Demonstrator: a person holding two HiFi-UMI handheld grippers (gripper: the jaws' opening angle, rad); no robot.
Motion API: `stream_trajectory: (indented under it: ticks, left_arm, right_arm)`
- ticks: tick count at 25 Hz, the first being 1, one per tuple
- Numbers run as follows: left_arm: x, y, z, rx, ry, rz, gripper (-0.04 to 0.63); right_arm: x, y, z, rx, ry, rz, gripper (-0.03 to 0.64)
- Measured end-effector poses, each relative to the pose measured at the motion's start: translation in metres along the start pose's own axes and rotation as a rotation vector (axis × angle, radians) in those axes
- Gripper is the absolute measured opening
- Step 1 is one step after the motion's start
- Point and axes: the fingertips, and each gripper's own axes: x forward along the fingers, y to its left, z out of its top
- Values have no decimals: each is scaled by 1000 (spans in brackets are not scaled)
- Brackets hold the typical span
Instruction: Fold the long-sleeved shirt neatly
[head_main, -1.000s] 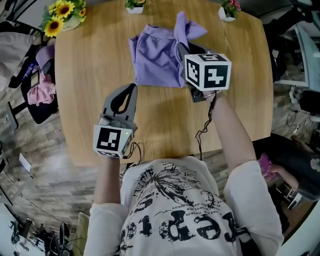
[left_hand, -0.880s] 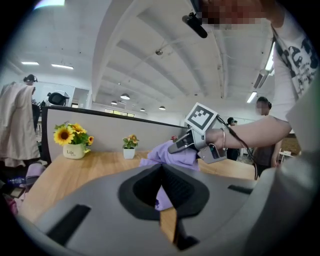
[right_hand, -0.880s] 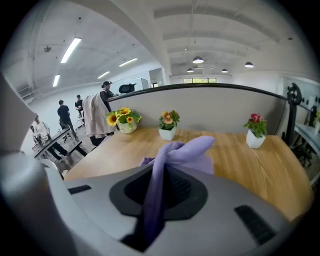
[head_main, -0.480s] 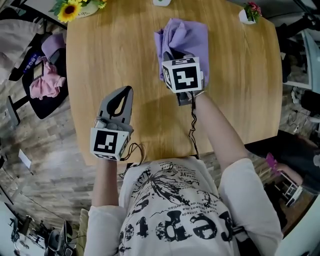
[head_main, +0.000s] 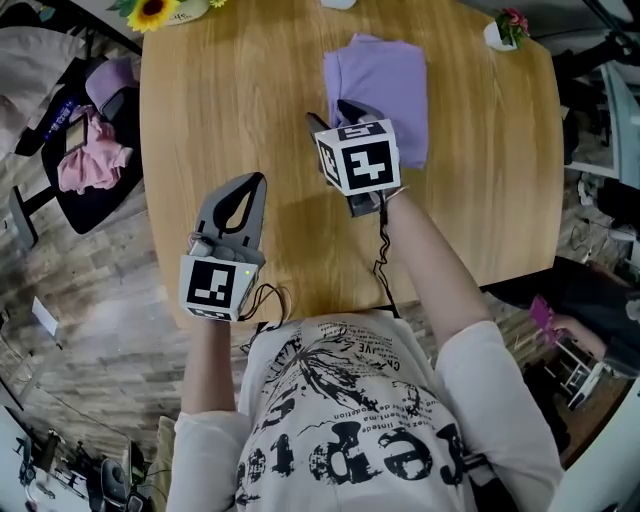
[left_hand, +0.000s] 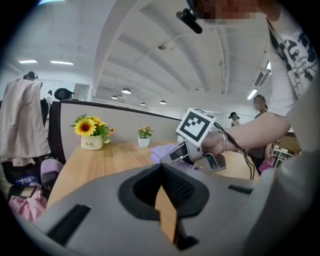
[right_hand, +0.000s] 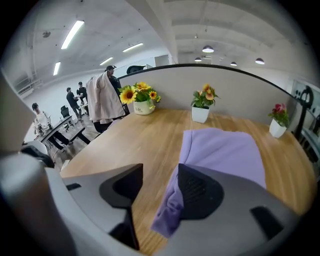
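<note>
The purple long-sleeved shirt (head_main: 384, 82) lies folded into a compact rectangle on the far part of the wooden table (head_main: 228, 90). My right gripper (head_main: 332, 113) hovers at the shirt's near left corner. Its jaws are opening, and in the right gripper view (right_hand: 159, 192) a loose fold of the shirt (right_hand: 224, 152) hangs in the gap beside the right jaw, not pinched. My left gripper (head_main: 251, 186) is shut and empty over bare wood, well left of and nearer than the shirt. In the left gripper view (left_hand: 162, 172) the right gripper (left_hand: 186, 151) shows ahead beside the shirt (left_hand: 161, 148).
A sunflower pot (head_main: 160, 10) stands at the table's far left corner, a small flower pot (head_main: 505, 28) at the far right. A chair with pink and purple clothes (head_main: 90, 145) stands off the table's left edge. People stand far back in the room (right_hand: 75, 97).
The right gripper carried the raised part of the shirt down and let its jaws part; the shirt went from a rumpled heap to a flat rectangle. The left gripper stays shut.
</note>
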Motion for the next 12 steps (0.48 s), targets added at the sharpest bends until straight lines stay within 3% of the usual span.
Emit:
stream_trajectory:
  ticks: [8, 12]
  left_arm:
    - [6, -15, 20, 39, -29, -7, 3]
    - [14, -36, 46, 79, -60, -26, 3]
  right_arm:
    - [-56, -24, 23, 27, -186, -26, 193]
    - [-92, -58, 26, 36, -281, -76, 88]
